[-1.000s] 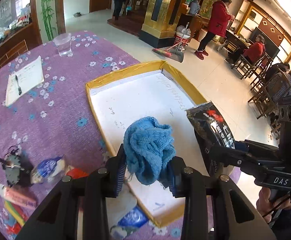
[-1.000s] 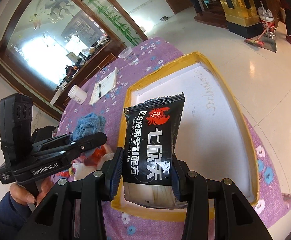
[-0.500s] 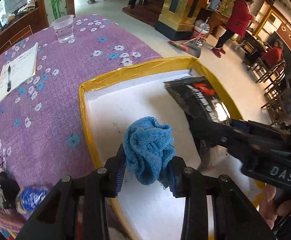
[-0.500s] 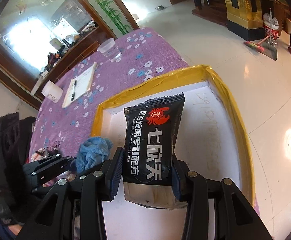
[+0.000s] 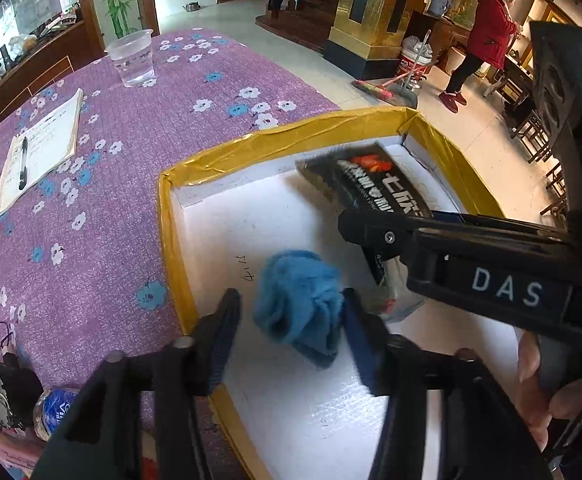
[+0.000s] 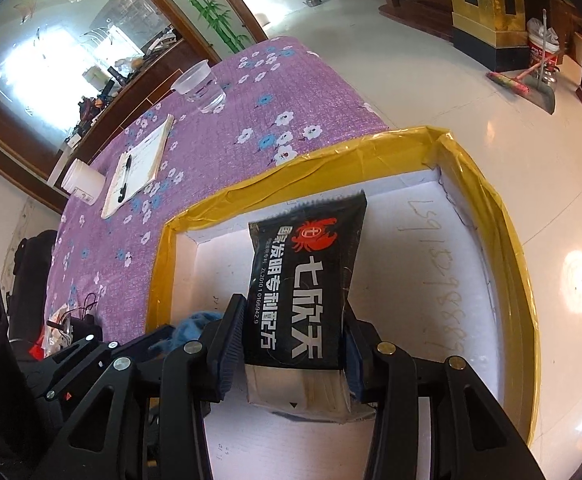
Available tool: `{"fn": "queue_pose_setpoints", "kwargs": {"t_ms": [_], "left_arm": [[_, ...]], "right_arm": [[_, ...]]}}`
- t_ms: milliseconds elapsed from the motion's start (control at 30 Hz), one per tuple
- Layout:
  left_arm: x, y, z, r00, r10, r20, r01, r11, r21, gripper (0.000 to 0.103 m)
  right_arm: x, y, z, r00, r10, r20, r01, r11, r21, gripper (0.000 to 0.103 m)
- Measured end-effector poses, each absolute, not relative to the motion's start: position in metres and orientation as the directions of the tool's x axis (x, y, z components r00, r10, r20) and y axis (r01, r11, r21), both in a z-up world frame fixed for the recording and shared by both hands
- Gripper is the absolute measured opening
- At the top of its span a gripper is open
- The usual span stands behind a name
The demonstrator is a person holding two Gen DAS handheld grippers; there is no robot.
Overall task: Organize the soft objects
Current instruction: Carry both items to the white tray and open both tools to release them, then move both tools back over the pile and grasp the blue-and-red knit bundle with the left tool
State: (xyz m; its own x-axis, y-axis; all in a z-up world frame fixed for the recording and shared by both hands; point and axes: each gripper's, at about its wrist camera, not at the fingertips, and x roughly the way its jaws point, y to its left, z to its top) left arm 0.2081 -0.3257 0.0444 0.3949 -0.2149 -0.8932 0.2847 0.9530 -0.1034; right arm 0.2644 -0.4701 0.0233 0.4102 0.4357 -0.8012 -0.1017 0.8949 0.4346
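Observation:
A blue crumpled cloth (image 5: 299, 304) lies between the fingers of my left gripper (image 5: 291, 336), whose jaws now stand apart; the cloth touches the right finger only and rests on the white floor of the yellow-taped box (image 5: 251, 148). My right gripper (image 6: 291, 344) is shut on a black snack packet (image 6: 307, 284) with a red crab logo, held over the box floor (image 6: 411, 280). The packet also shows in the left wrist view (image 5: 371, 184). A bit of the blue cloth (image 6: 191, 320) shows behind the left gripper in the right wrist view.
The purple flowered tablecloth (image 5: 131, 152) carries a plastic cup of water (image 5: 131, 56), a notepad with a pen (image 5: 39, 148) and small clutter with a blue packet (image 5: 55, 404) at the near left. A white jar (image 6: 81, 184) stands by the notepad. People stand beyond the table.
Both grippers moved forward over the box. My left gripper opened and released the blue cloth onto the box floor. The right gripper still holds the packet, lower in the box.

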Motion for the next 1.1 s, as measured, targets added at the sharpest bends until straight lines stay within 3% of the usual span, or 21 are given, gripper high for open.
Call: {"fn": "queue_pose_setpoints", "kwargs": {"t_ms": [100, 233, 967, 1100], "left_arm": [[0.207, -0.325, 0.046, 0.39, -0.227, -0.892, 0.284, 0.951, -0.117, 0.056], [0.205, -0.324, 0.047, 0.392, -0.232, -0.89, 0.281, 0.952, -0.124, 0.056], [0.111, -0.286, 0.122, 0.519, -0.357, -0.776, 0.373, 0.912, -0.17, 0.057], [0.092, -0.265, 0.135, 0.558, -0.364, -0.746, 0.37, 0.914, -0.17, 0.062]], "right_arm": [[0.264, -0.474, 0.023, 0.409, 0.439, -0.8, -0.088, 0.892, 0.444, 0.048], [0.26, -0.479, 0.027, 0.423, 0.448, -0.787, -0.08, 0.884, 0.46, 0.06], [0.129, -0.483, 0.078, 0.502, 0.544, -0.672, -0.136, 0.817, 0.56, 0.06], [0.114, -0.463, 0.089, 0.501, 0.552, -0.667, -0.186, 0.821, 0.54, 0.06]]}}
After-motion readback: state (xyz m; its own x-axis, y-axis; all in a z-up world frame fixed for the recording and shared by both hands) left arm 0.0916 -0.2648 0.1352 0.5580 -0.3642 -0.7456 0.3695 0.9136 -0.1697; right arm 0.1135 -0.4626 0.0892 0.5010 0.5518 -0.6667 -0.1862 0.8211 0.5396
